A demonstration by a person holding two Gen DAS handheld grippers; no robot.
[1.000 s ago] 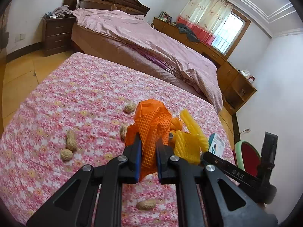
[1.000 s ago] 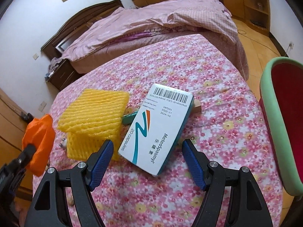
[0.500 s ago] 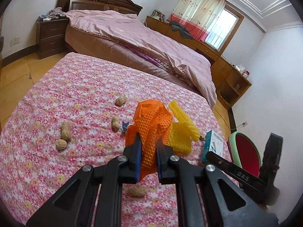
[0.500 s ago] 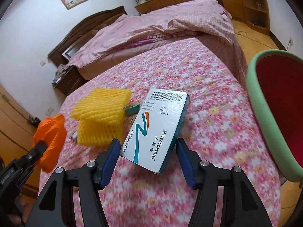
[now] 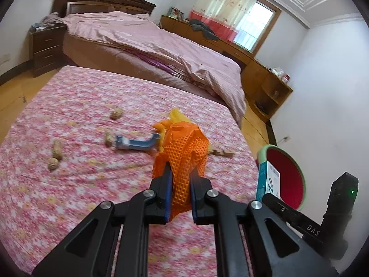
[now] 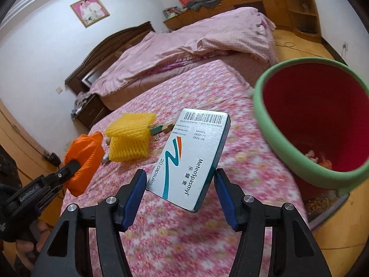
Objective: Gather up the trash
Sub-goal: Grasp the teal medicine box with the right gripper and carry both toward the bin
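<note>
A bin (image 6: 272,124) is stood at the floral bed (image 5: 76,106) edge, seemingly to take trash lifted off it. A box (image 6: 191,159) is carried clear of the bed, clamped at mid width by the right fingers (image 6: 138,187), near the rim. An orange net (image 5: 184,150) is pinched by the nearly closed left fingers (image 5: 167,184).

Daylit room, bright and even, fed by curtained window (image 5: 251,26) at 1 o'clock in left view. Slightly blown out at the panes. Soft shadows only, no hard glare. Heavy fisheye bend plus black vignette at corners, both views. Motion blur on floral bedspread (image 5: 80,161) and peanuts (image 5: 56,152); medicine box (image 6: 191,157) print sharp, red bin (image 6: 309,124) rim slightly soft.
</note>
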